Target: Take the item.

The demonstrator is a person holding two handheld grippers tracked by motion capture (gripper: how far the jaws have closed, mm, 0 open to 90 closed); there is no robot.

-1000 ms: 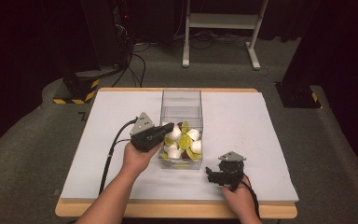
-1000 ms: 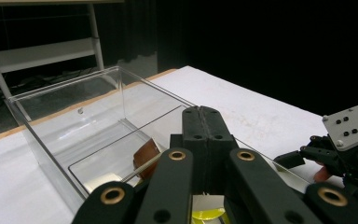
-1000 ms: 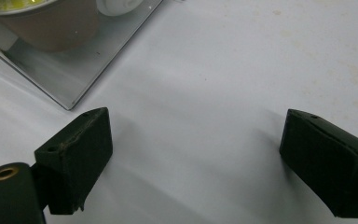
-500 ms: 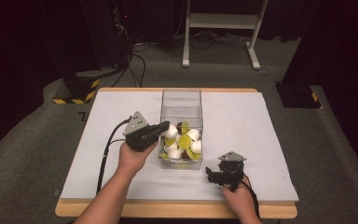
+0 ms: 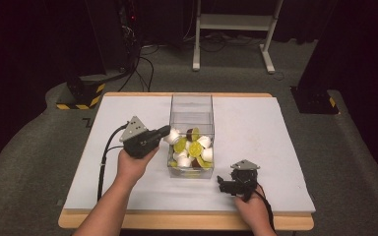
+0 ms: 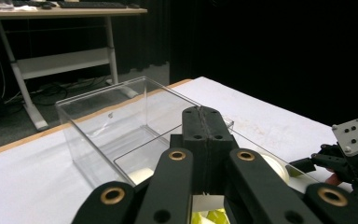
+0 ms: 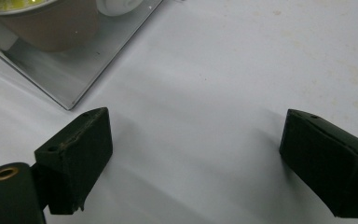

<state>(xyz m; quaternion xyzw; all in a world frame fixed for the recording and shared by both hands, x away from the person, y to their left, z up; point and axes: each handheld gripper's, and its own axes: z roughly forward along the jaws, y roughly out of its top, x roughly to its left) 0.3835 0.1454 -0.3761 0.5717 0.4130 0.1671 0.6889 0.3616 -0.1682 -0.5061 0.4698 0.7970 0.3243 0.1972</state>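
since a second ago the left claw [image 5: 164,131] has drawn back out of the clear box [image 5: 192,105] toward the person's left, and it now sits just outside the box's wall, its tip pointing at the pile of cups [image 5: 191,146] inside. its two black jaws are pressed flat together with nothing between them, which the left gripper view [image 6: 204,122] shows plainly, the seam between them shut tight. just ahead of that claw is the clear box, its far half bare and see-through, its near half heaped with small white, yellow-green and brown-lidded cups; one white cup [image 5: 173,136] lies right beside the claw's tip, at the wall. the left hand [image 5: 133,164] grips the tool from beneath, its cable trailing back toward the surface's near edge. the right claw [image 5: 221,183] has not budged: it rests low on the white surface [image 5: 275,142], near the box's front corner but apart from it, jaws spread wide with only bare surface between them [image 7: 193,154]. in the right gripper view a corner of the box's base and a brownish cup [image 7: 51,25] lie beyond the claw, up and to its left.
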